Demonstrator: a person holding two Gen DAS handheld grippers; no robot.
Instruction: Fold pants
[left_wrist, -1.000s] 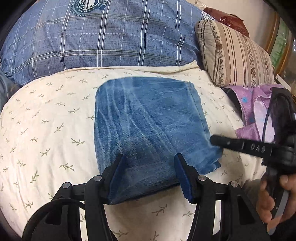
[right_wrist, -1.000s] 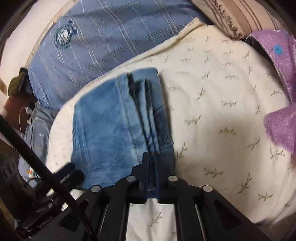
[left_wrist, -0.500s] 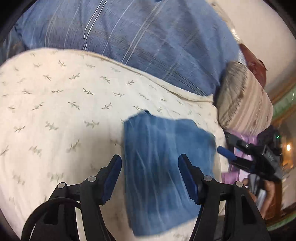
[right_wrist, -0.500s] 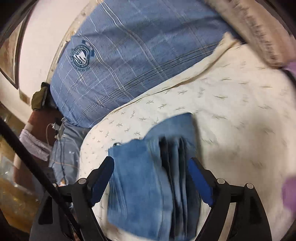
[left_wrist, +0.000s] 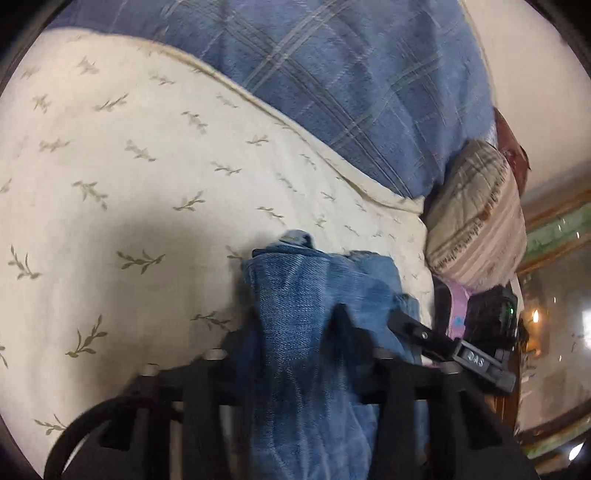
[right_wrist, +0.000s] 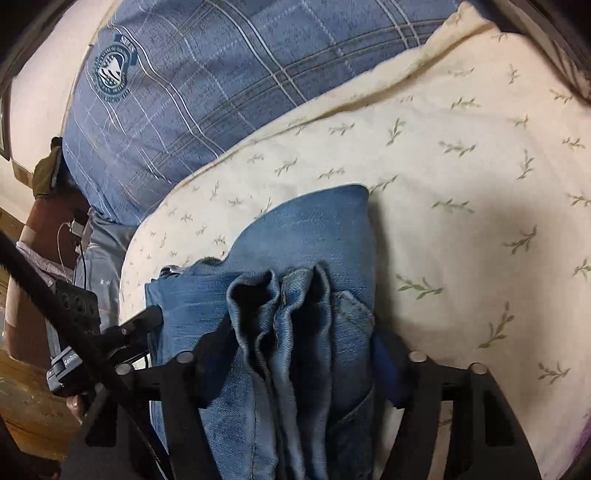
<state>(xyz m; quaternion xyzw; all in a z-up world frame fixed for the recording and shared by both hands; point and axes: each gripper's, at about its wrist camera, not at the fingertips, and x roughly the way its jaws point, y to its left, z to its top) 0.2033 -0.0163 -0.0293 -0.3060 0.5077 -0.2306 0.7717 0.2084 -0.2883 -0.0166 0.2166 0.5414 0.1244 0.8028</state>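
1. We see the folded blue denim pants (left_wrist: 314, 332) lying on the bed's cream blanket with little green leaf sprigs (left_wrist: 129, 177). They sit near the blanket's edge closest to us, in a thick bundle.
2. Our left claw (left_wrist: 295, 321) is closing, and one side of the pants bundle is between its black fingers. The fingers seem to press the cloth, so we think it is pinching the pants to pick them up.
3. Our right claw (right_wrist: 303, 343) is closing too. The open side of the bundle, where the folded layers bunch up, is between its fingers. It is wider apart than the left one because the stack is fat there. It looks like it is squeezing the layers so they do not fall open.
4. We hold both sides at once so the fold stays neat when the bundle moves.
5. The folding looks almost done. We guess the next job is to lift the pants and put them somewhere.
6. A big blue plaid pillow (right_wrist: 221, 81) lies past the blanket's far edge, and a brown striped pillow (left_wrist: 480, 218) sits by the far right corner. Neither touches the pants.
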